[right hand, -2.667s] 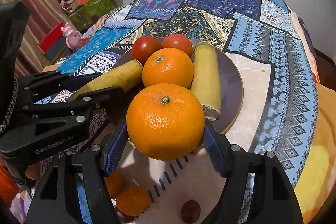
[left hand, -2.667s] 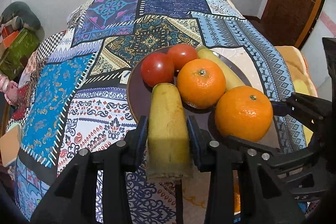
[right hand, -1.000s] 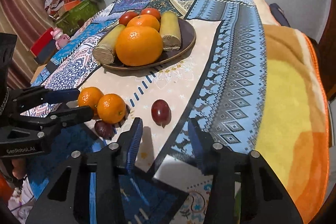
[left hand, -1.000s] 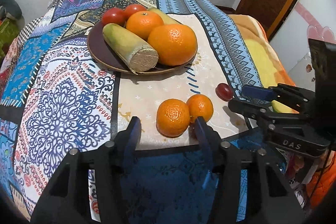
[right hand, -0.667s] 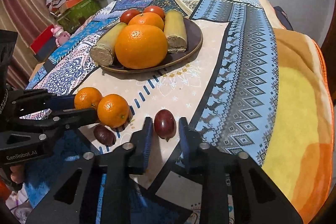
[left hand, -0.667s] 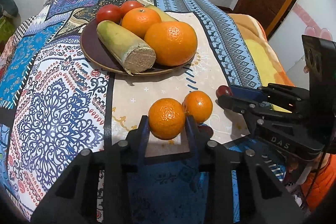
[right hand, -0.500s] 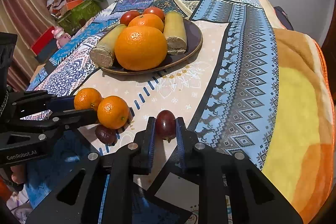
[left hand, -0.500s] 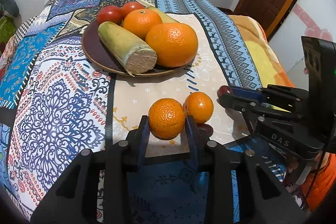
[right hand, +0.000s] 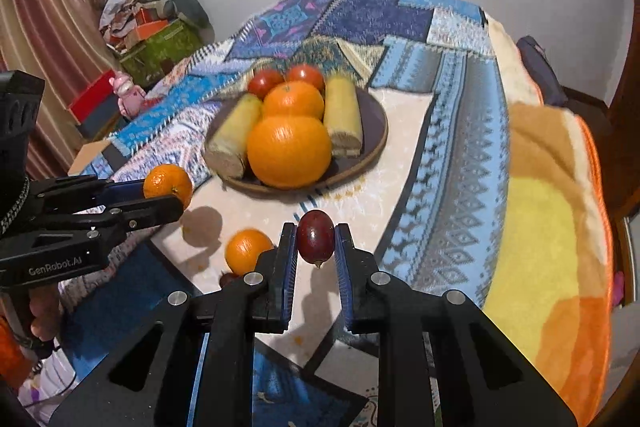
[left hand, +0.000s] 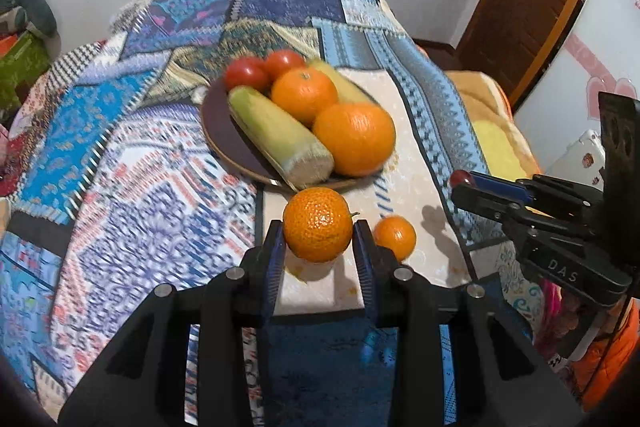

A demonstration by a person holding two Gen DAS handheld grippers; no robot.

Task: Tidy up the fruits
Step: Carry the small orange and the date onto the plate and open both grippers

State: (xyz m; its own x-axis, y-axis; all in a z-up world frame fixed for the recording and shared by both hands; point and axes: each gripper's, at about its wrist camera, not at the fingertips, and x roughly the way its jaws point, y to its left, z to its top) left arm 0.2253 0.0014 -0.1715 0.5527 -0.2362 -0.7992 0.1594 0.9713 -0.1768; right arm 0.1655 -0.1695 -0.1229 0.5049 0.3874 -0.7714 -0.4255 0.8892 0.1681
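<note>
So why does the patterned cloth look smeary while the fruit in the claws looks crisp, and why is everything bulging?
Left wrist view: the held mandarin is sharp, the patterned cloth streaked by motion blur. Right wrist view: the same for the dark red fruit; shadows fall on the cloth beneath. Both views: fisheye bending, dark corners.

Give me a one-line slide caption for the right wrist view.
Right gripper holds a dark red grape above the patterned cloth, the fruit plate beyond.

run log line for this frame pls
left claw: shut on mandarin, lifted | right claw: shut on red grape, lifted | plate: full | on cloth: small mandarin
</note>
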